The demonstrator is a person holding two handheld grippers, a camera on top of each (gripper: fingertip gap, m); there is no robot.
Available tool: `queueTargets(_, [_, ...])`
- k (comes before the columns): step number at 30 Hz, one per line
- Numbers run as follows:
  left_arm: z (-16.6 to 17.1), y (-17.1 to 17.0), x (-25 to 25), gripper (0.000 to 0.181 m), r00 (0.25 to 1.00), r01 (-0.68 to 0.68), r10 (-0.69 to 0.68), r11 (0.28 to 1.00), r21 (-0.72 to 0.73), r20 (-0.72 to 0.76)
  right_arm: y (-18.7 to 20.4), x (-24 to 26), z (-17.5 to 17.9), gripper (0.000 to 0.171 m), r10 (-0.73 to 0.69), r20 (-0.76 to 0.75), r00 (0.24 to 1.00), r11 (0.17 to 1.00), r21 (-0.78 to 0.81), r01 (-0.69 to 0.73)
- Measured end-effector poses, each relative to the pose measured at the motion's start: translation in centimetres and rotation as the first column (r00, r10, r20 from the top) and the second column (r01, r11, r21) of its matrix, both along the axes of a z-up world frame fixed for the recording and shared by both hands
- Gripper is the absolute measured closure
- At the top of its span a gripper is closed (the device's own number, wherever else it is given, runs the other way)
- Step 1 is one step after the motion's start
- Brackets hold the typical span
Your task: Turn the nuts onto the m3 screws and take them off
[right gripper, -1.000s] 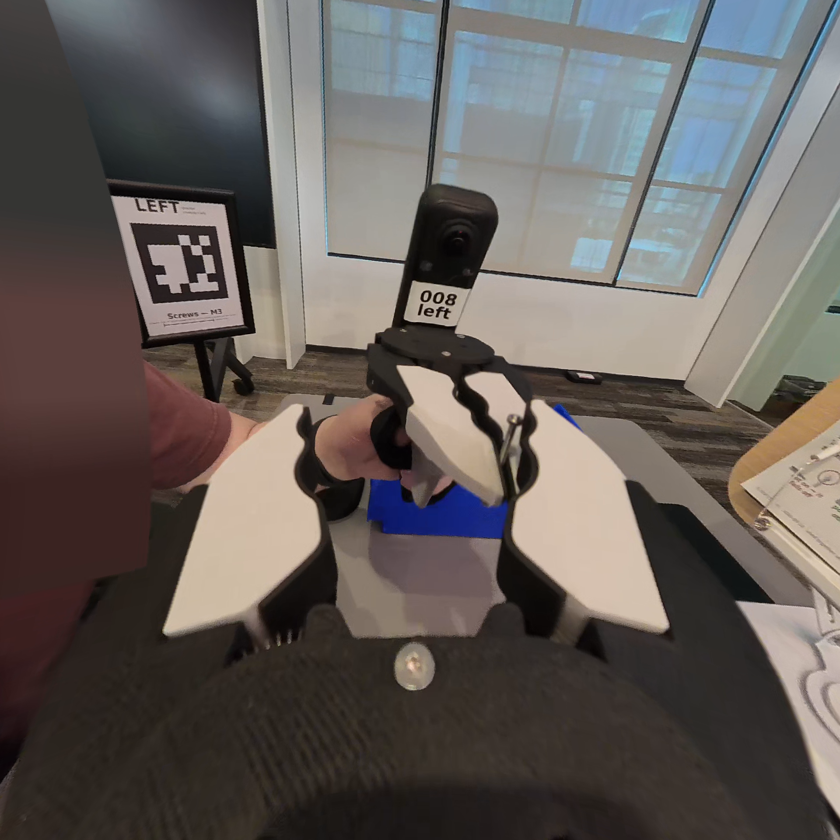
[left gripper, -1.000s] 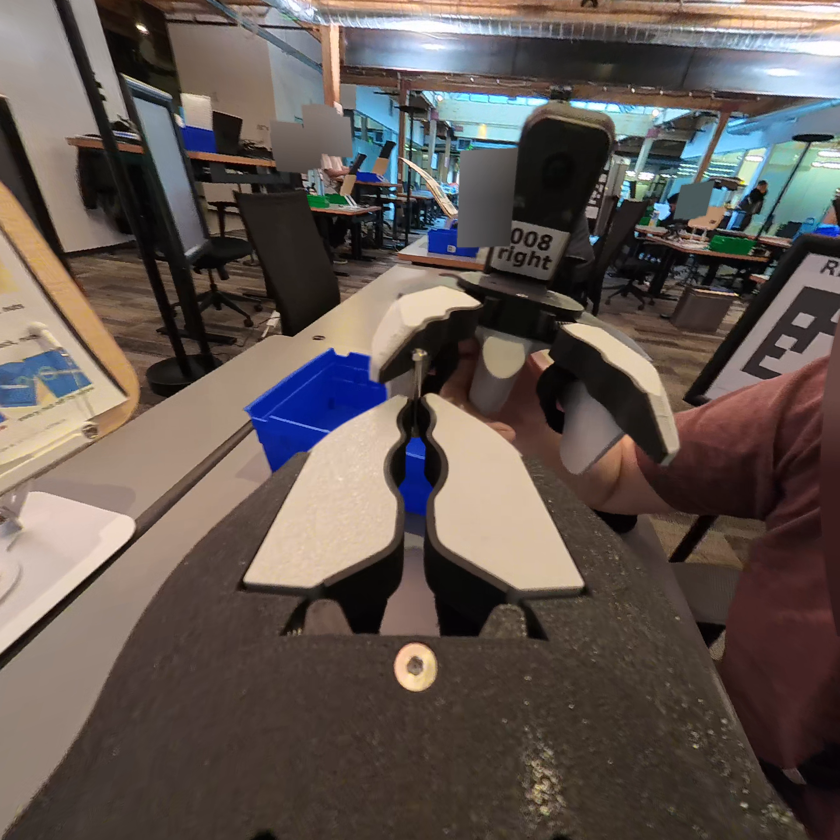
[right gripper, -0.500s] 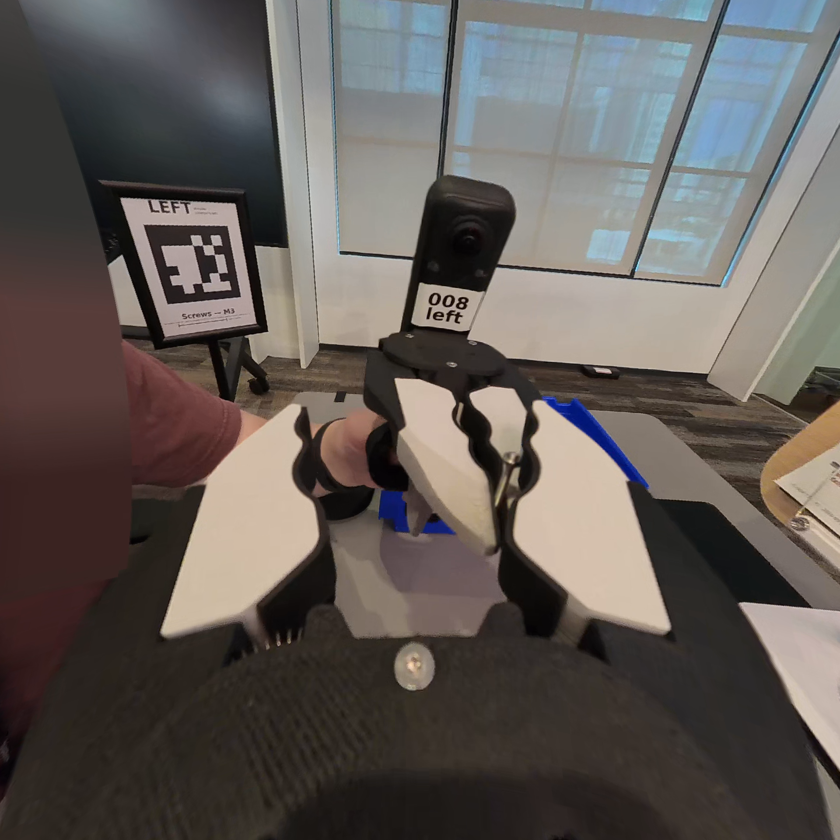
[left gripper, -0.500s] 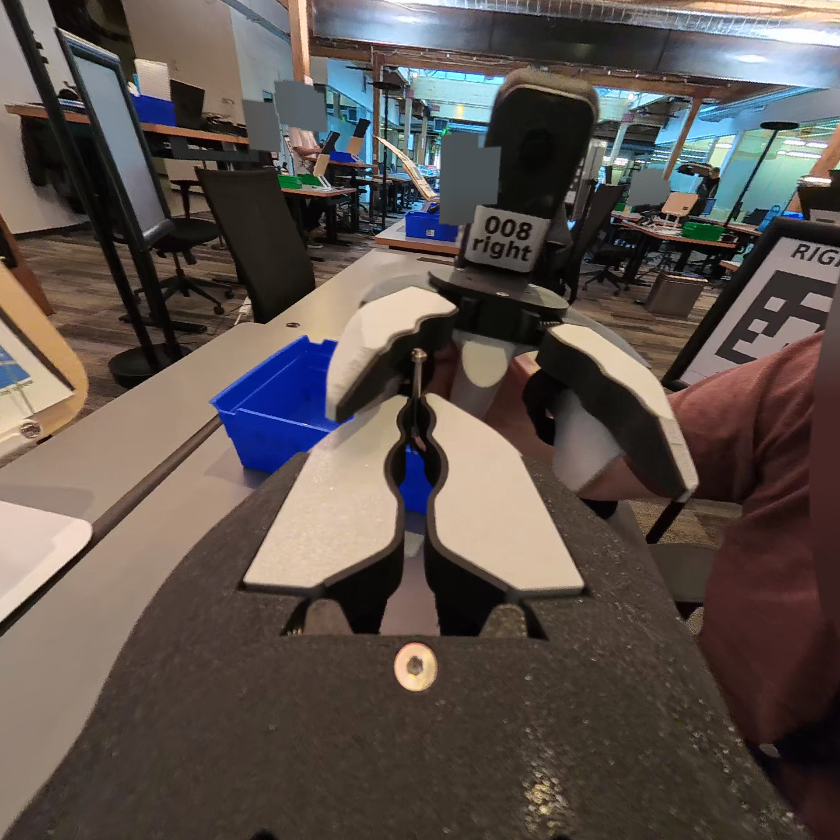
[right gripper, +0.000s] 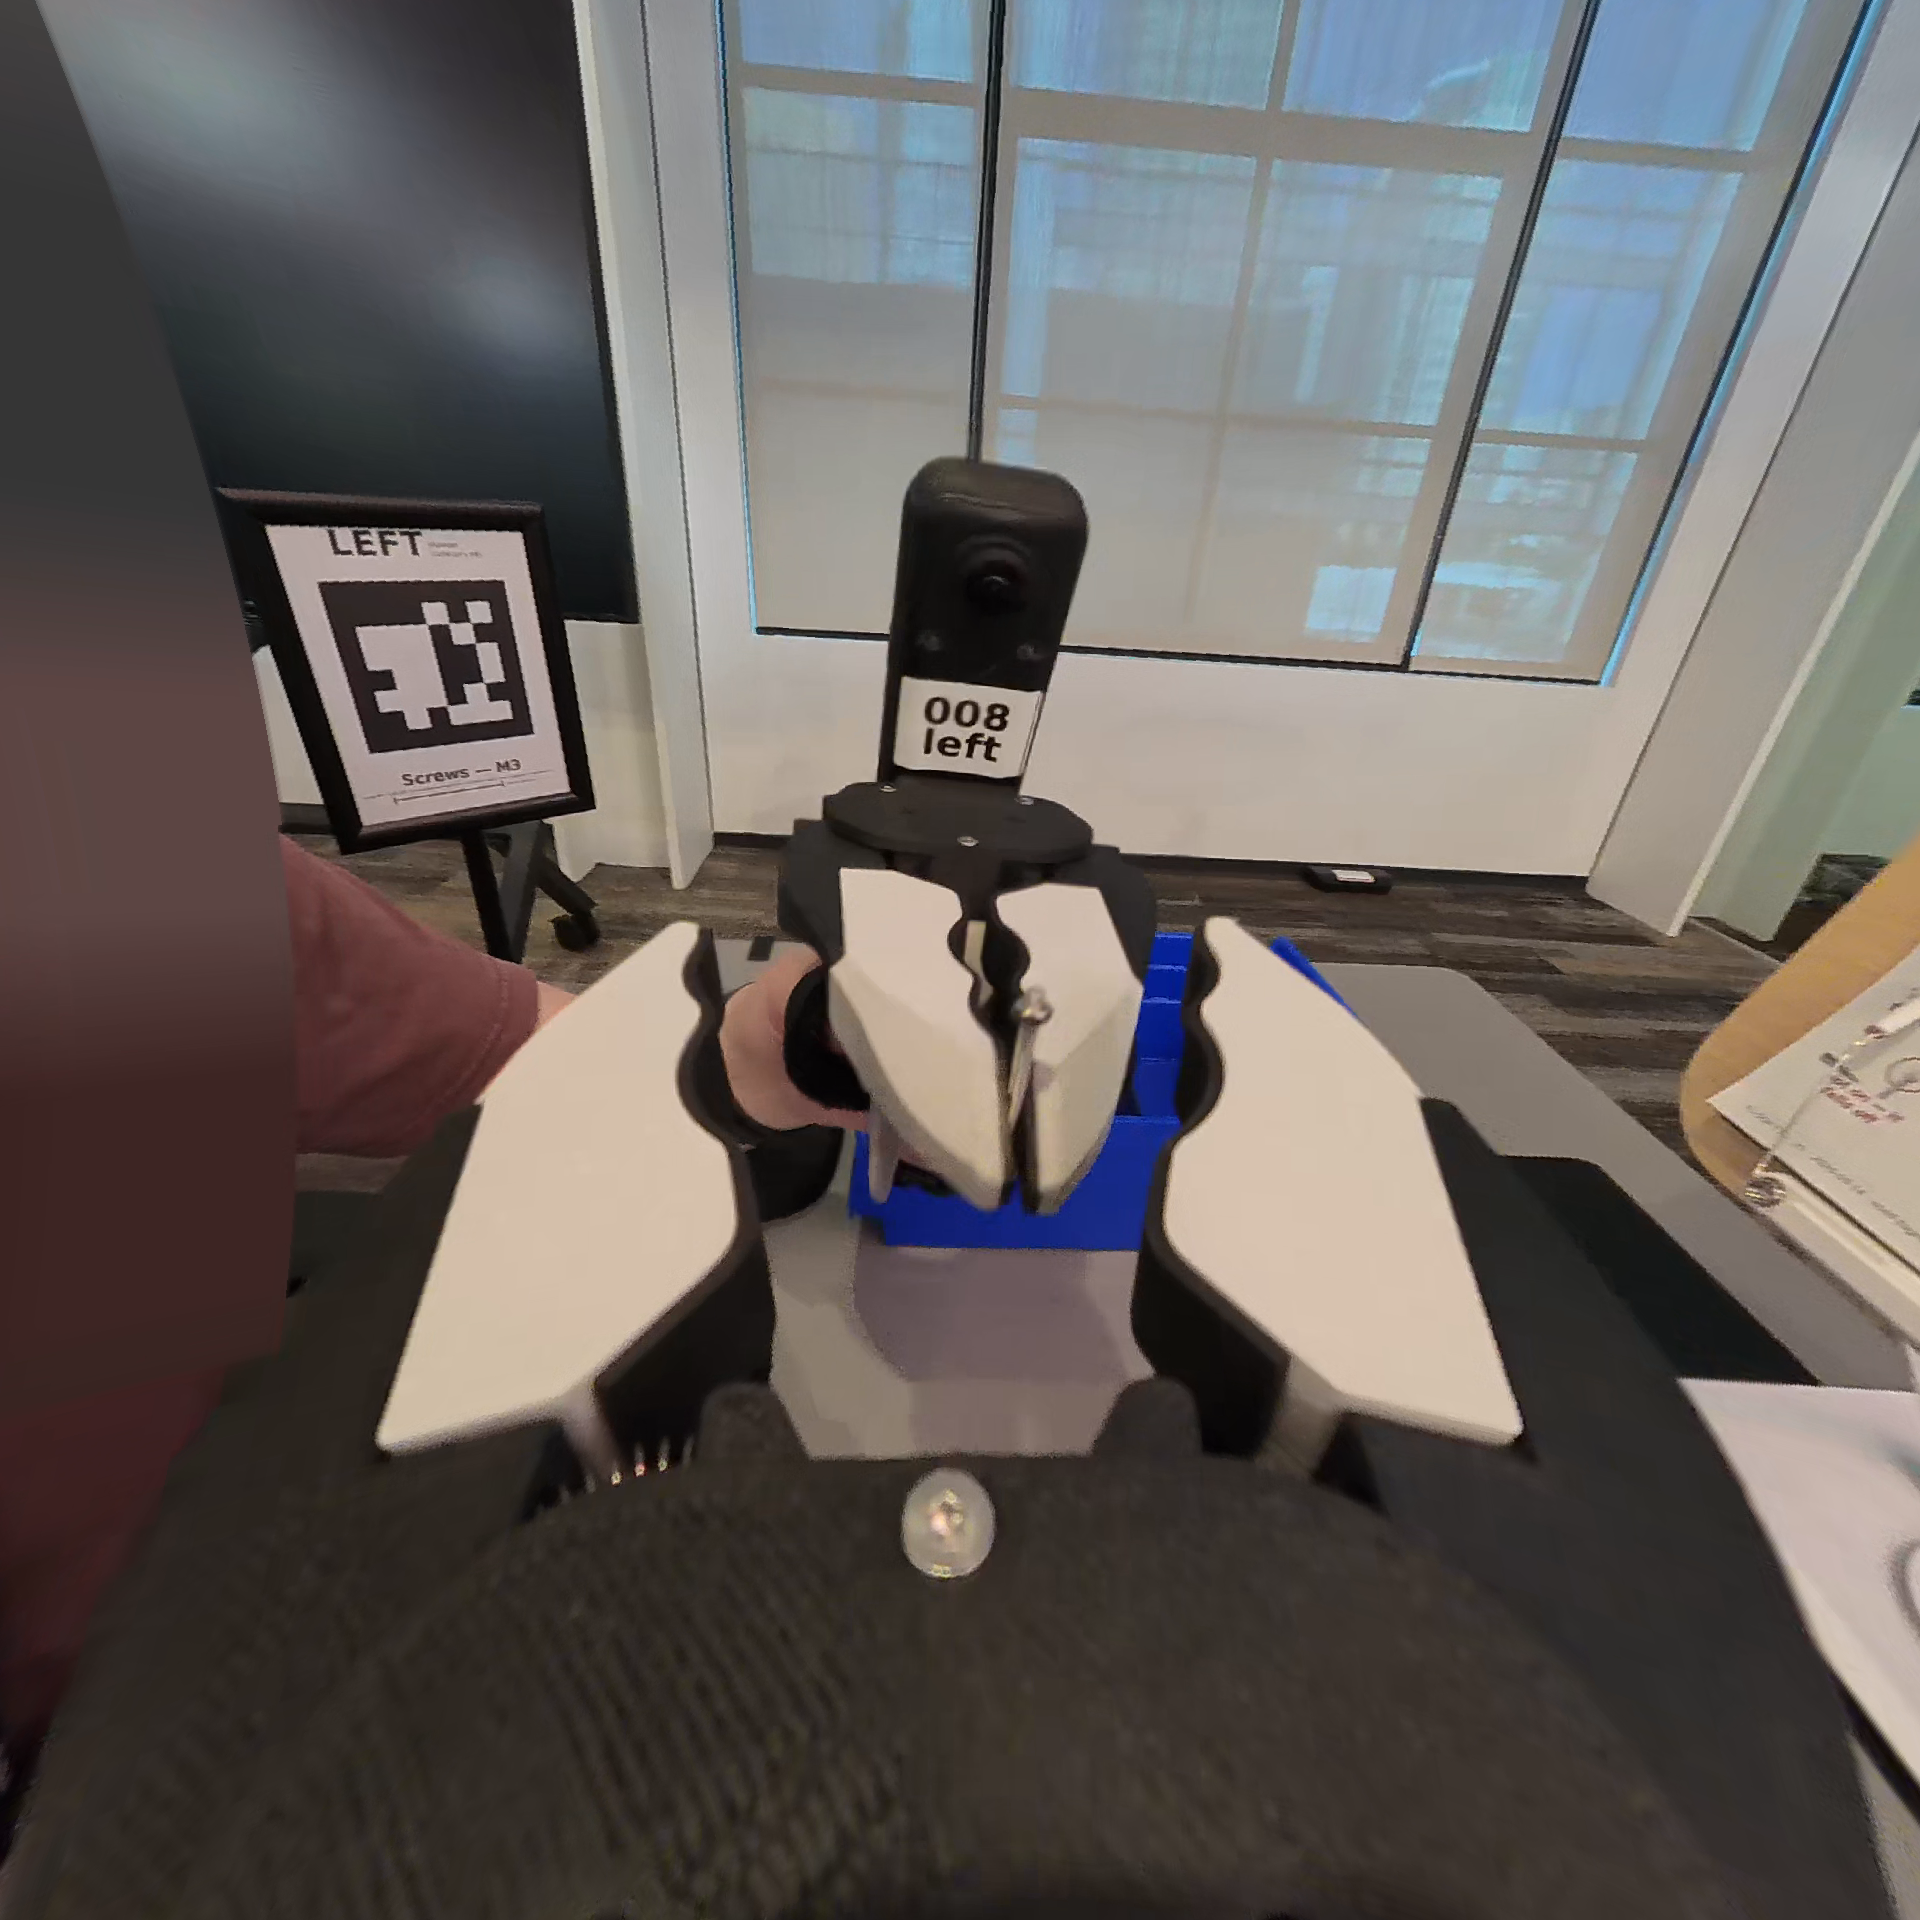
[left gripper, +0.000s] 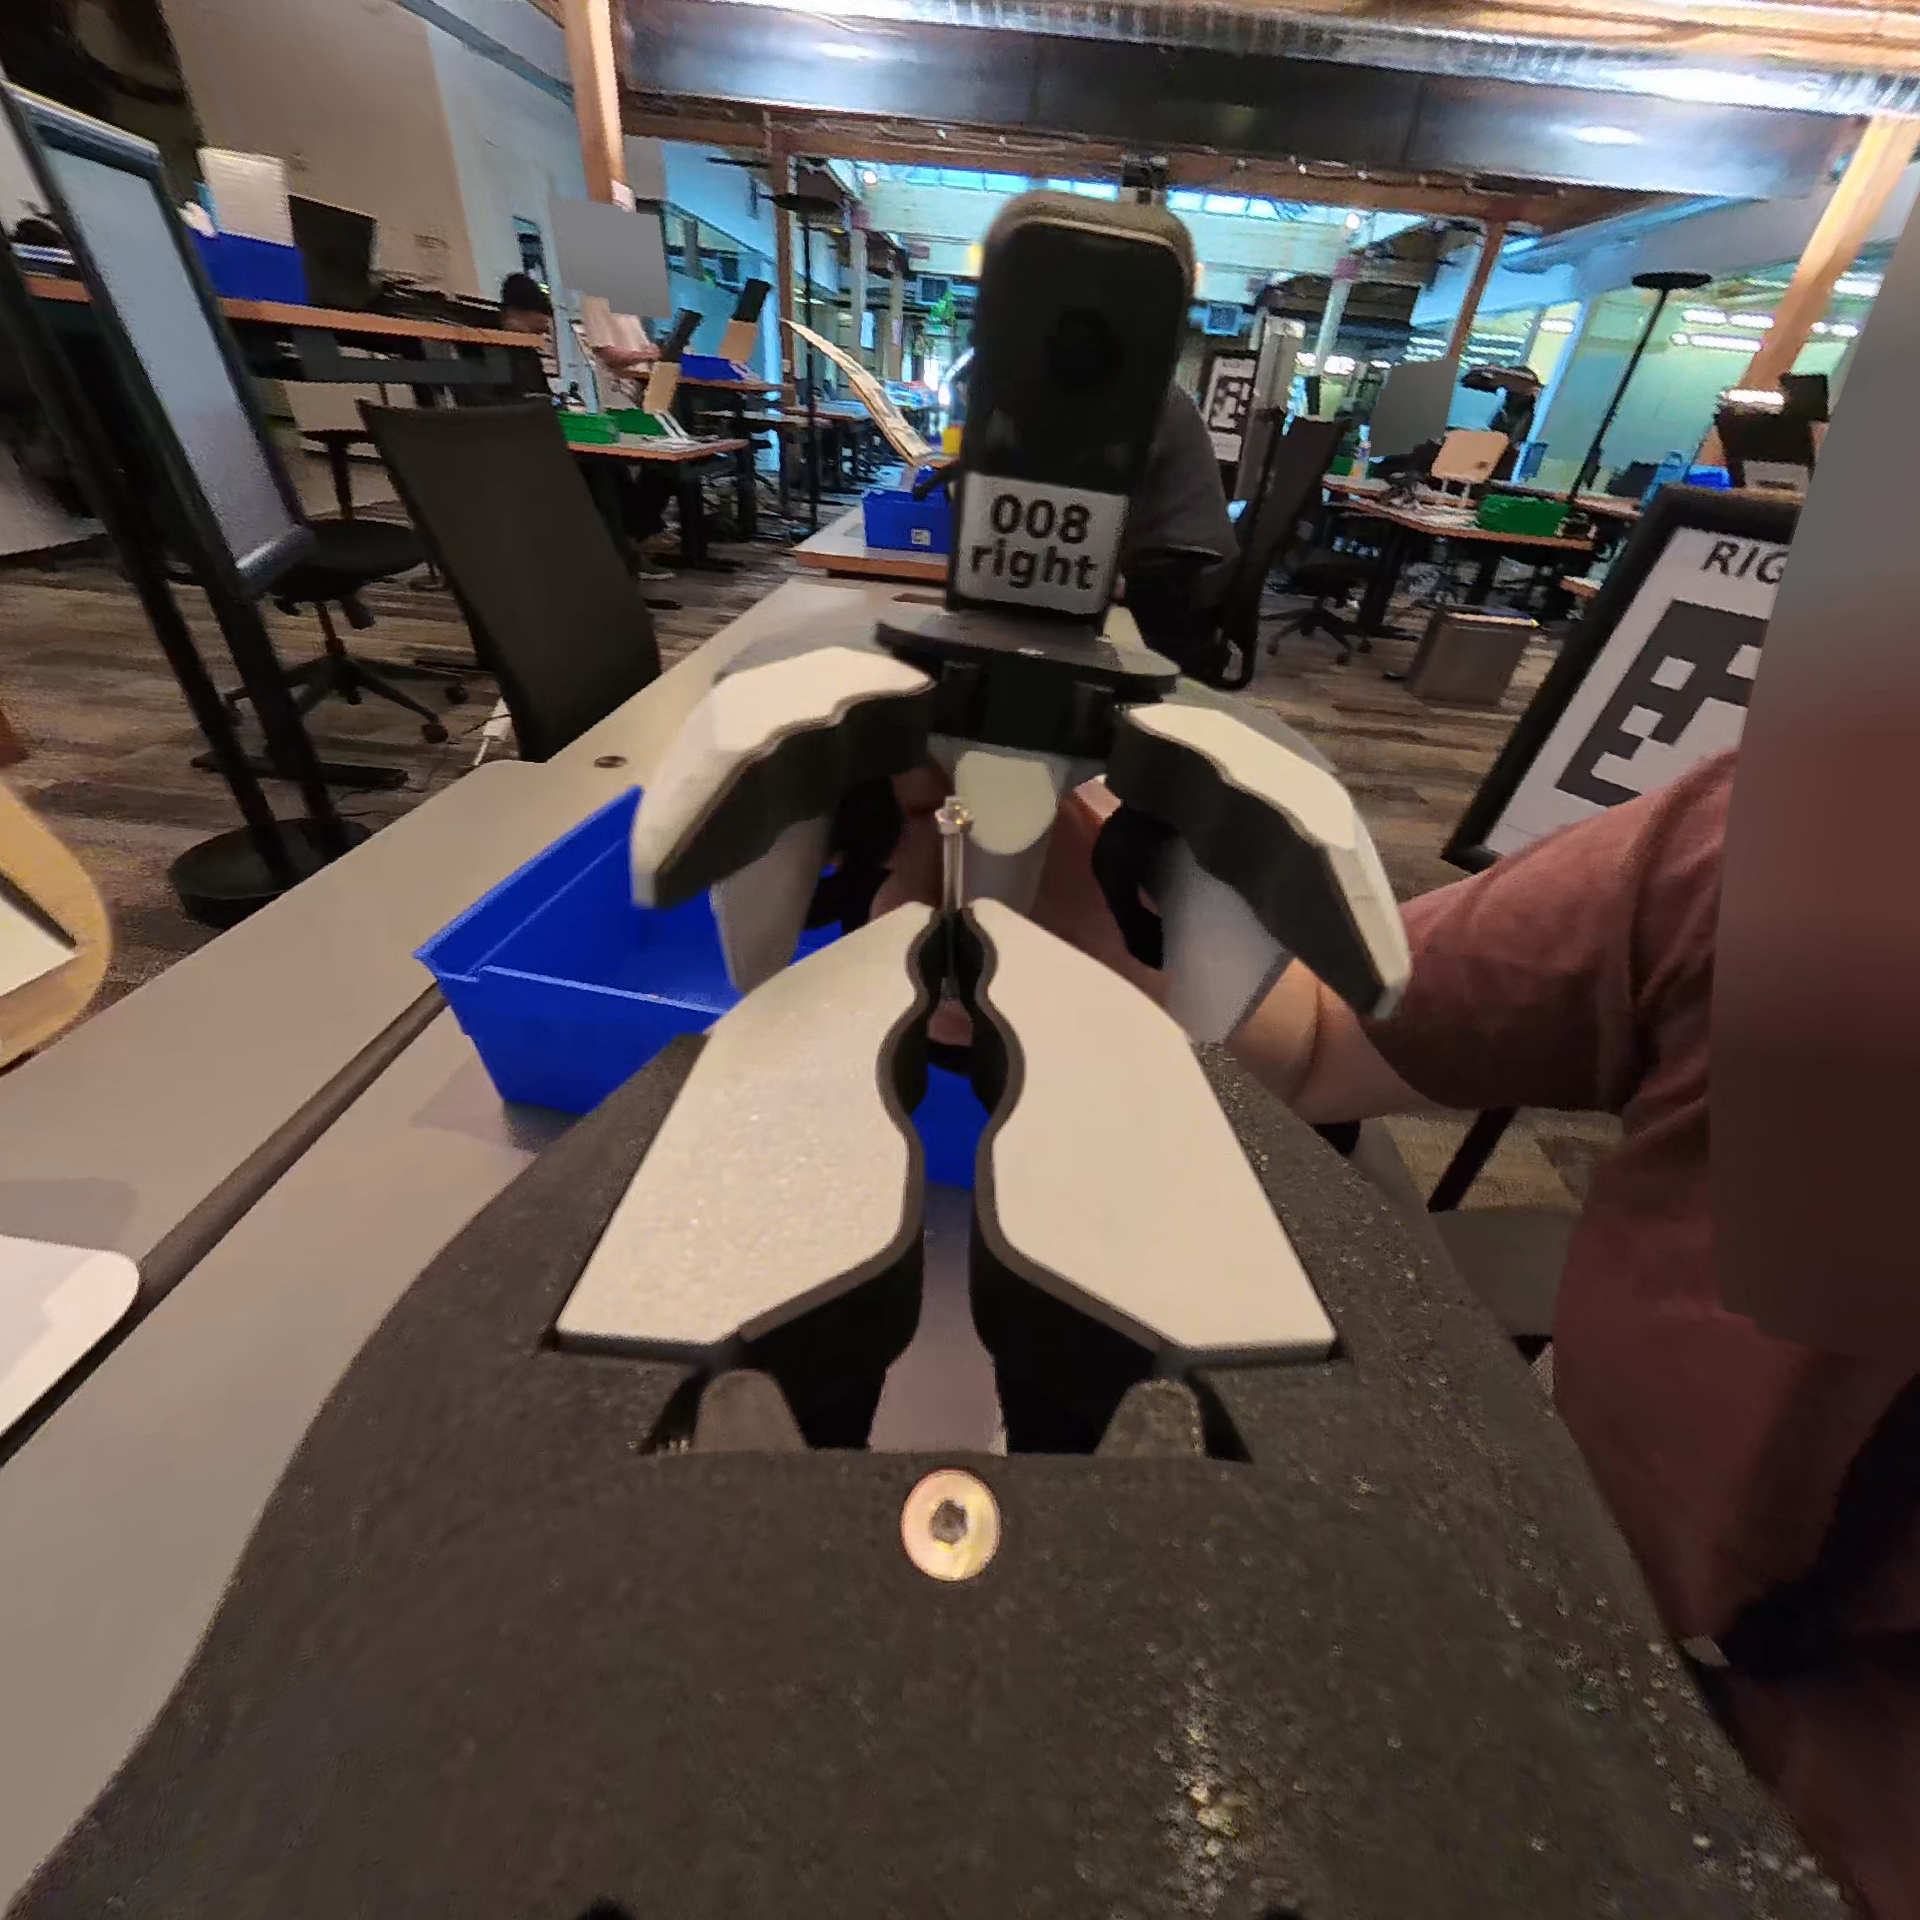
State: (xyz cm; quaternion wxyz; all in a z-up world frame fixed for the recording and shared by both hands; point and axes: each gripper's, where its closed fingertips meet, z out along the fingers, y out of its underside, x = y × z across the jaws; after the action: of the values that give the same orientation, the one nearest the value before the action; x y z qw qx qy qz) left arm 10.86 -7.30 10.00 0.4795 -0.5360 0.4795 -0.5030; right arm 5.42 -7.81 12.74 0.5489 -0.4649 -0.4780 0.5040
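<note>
My left gripper (left gripper: 953, 914) is shut on a thin metal M3 screw (left gripper: 951, 862) that sticks up out of its tips, head end on top. The same screw (right gripper: 1023, 1049) shows in the right wrist view, clamped in the left gripper (right gripper: 1013, 1195). My right gripper (right gripper: 951, 935) is open and empty, and faces the left one. Its fingers (left gripper: 769, 769) stand wide apart on either side of the screw without touching it. I cannot make out a separate nut on the screw.
A blue parts bin (left gripper: 582, 997) sits on the grey table (left gripper: 208, 1049) just below both grippers, and also shows in the right wrist view (right gripper: 1143, 1143). A framed marker sign (right gripper: 436, 665) stands at the left. Papers on a wooden board (right gripper: 1829, 1091) lie at the right. An office chair (left gripper: 520, 561) stands beyond the table. The left gripper's tips are roughly 5 cm from the right gripper's.
The two grippers have shifted sideways relative to each other. The screw was against one right finger and now stands midway between both open right fingers. The left gripper stays shut on the screw.
</note>
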Motion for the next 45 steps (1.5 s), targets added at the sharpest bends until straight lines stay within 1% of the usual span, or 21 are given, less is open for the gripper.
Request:
queueTargets(3, [-0.4,0.1,0.2,0.179,0.999,-0.038,0.039,0.999,0.037,-0.031,-1.0,-0.6,-0.4,0.085,0.050,0.013,0.999,0.999,0.000,-0.050])
queueTargets(5, [-0.1,0.7,-0.2,0.179,0.997,-0.071,0.072,0.997,0.040,-0.023,-1.6,-0.7,-0.4,0.085,0.068,0.029,0.997,0.997,0.024,-0.069])
queueTargets(9, [1.0,1.7,-1.6,0.179,0.996,-0.090,0.090,0.996,0.000,0.022,-1.2,-0.2,-0.3,0.077,0.008,0.063,0.998,0.996,0.083,-0.013])
queueTargets(12, [1.6,2.5,-2.6,0.179,0.991,-0.131,0.131,0.991,0.003,0.041,-0.9,0.5,0.1,0.081,-0.007,0.057,0.998,0.996,0.092,0.002])
queueTargets(15, [1.8,2.1,-2.5,0.180,0.993,-0.111,0.111,0.994,-0.004,0.051,-0.6,0.7,0.4,0.082,-0.017,0.040,0.999,0.997,0.079,0.013])
queueTargets(17, [1.3,1.5,-1.8,0.179,0.996,-0.082,0.082,0.997,-0.004,0.032,-0.5,0.6,0.4,0.082,-0.021,0.027,0.999,0.997,0.074,0.019])
queueTargets(21, [0.3,0.7,-0.4,0.179,0.999,-0.052,0.052,0.999,0.003,0.005,-1.2,-0.1,0.4,0.082,0.031,0.002,1.000,0.999,0.044,-0.031])
queueTargets(24, [0.1,1.3,-0.6,0.179,0.997,-0.076,0.076,0.997,-0.003,0.006,-1.5,-0.4,0.1,0.082,0.036,0.021,0.999,0.998,0.055,-0.037])
queueTargets(27, [1.1,1.8,-1.5,0.179,0.995,-0.085,0.086,0.996,-0.028,0.051,-1.1,0.1,0.3,0.079,0.006,0.028,1.000,0.997,0.076,-0.008])
queueTargets(30, [1.7,2.4,-2.4,0.179,0.990,-0.116,0.117,0.993,-0.023,0.074,-0.9,0.7,0.6,0.082,0.007,0.028,1.000,0.997,0.071,-0.009])
queueTargets(34, [1.3,1.5,-1.6,0.179,0.996,-0.068,0.070,0.997,-0.024,0.061,-0.6,0.8,1.0,0.084,0.002,-0.008,1.000,0.999,0.050,-0.001])
queueTargets(39, [0.4,0.9,-0.4,0.179,0.998,-0.053,0.054,0.999,-0.011,0.028,-1.5,-0.2,0.2,0.083,0.062,0.007,0.998,0.998,0.025,-0.062])
queueTargets(42, [1.0,1.4,-1.2,0.179,0.996,-0.075,0.075,0.997,-0.019,0.053,-1.4,-0.1,0.1,0.079,0.034,0.035,0.999,0.998,0.057,-0.036])
queueTargets(45, [1.7,1.8,-2.0,0.180,0.992,-0.087,0.089,0.996,-0.028,0.089,-1.3,0.5,0.5,0.081,0.027,0.031,0.999,0.997,0.069,-0.029])
